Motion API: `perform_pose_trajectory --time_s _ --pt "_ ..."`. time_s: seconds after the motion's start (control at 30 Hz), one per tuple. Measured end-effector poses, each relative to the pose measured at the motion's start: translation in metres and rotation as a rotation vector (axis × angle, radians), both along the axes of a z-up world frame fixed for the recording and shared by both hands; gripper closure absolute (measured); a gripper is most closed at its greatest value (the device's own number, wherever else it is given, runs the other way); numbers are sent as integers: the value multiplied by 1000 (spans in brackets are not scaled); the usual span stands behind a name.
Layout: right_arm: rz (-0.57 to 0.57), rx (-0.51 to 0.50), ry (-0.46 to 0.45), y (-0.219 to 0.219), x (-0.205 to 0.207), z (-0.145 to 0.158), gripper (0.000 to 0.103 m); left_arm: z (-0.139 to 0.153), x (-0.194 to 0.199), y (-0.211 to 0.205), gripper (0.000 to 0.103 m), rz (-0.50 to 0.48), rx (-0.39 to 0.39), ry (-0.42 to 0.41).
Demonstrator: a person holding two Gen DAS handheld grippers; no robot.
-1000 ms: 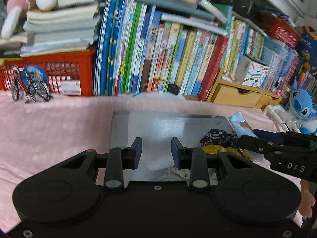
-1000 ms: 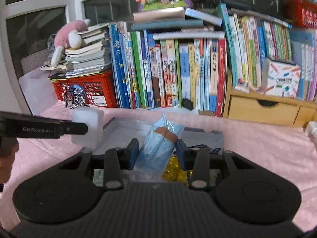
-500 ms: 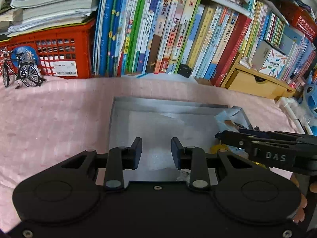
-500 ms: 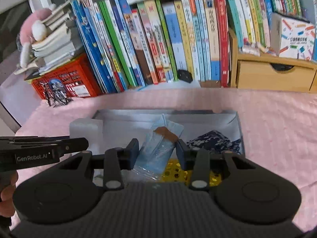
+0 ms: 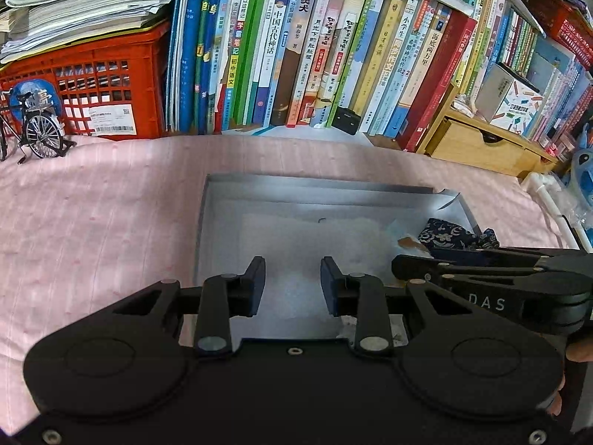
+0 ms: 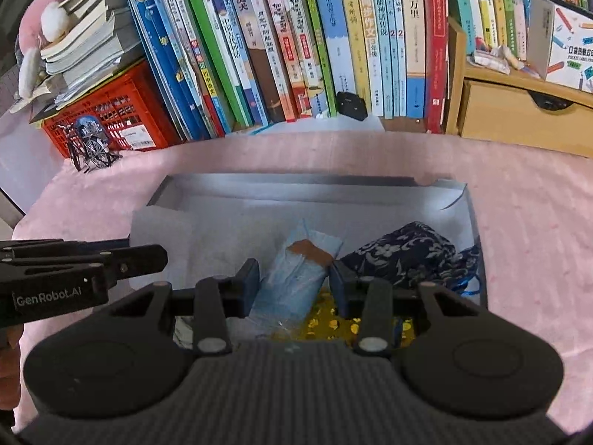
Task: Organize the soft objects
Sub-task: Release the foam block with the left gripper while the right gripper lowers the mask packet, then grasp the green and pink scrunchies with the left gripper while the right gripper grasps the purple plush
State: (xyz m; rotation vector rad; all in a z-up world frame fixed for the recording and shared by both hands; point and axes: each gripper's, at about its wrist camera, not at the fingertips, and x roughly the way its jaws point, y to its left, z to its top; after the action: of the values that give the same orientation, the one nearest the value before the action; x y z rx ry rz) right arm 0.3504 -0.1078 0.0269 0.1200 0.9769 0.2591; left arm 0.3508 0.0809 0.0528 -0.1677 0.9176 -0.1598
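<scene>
A shallow grey box [image 5: 315, 185] [image 6: 296, 180] lies on the pink cloth. My left gripper [image 5: 292, 282] is shut on a pale white foam block [image 5: 315, 237] [image 6: 163, 226], low over the box's left half. My right gripper [image 6: 294, 283] is shut on a light blue plastic packet [image 6: 307, 256] with a brown label, over the box's middle. Just right of the packet sits a dark blue floral pouch [image 6: 404, 256] [image 5: 448, 235]. Something gold-spotted [image 6: 326, 324] lies under the packet. The right gripper's tip [image 5: 407, 267] shows beside the left one.
A row of upright books [image 5: 315, 55] lines the back. On the left are a red crate [image 5: 96, 85] with stacked papers and a model bicycle [image 5: 40, 133]. A wooden drawer unit [image 5: 481, 144] and a blue plush toy [image 5: 582, 174] stand on the right.
Both grippers have come down and forward toward the grey box, tilting further downward, each still carrying its item. The foam block and the blue packet now sit low inside the box.
</scene>
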Motion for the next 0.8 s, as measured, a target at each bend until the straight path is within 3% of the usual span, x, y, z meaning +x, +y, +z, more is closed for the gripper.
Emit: perform_pose_trajectory --time_s 0.1,0.23,0.37,0.43,0.8 --pt "5 6 6 0 1 0 54 0 -1 -1 72 -6 -1 -1" --pt "1 12 8 0 0 1 40 4 -5 0 54 -3 7 -4" --pt "7 31 1 -3 -5 5 36 15 -15 0 35 -4 29 -36" --pt "9 33 -4 -5 -9 10 34 21 -22 -2 31 -10 37 -53" --pt "26 72 -93 -33 -52 51 26 67 -85 -13 26 -83 35 -147"
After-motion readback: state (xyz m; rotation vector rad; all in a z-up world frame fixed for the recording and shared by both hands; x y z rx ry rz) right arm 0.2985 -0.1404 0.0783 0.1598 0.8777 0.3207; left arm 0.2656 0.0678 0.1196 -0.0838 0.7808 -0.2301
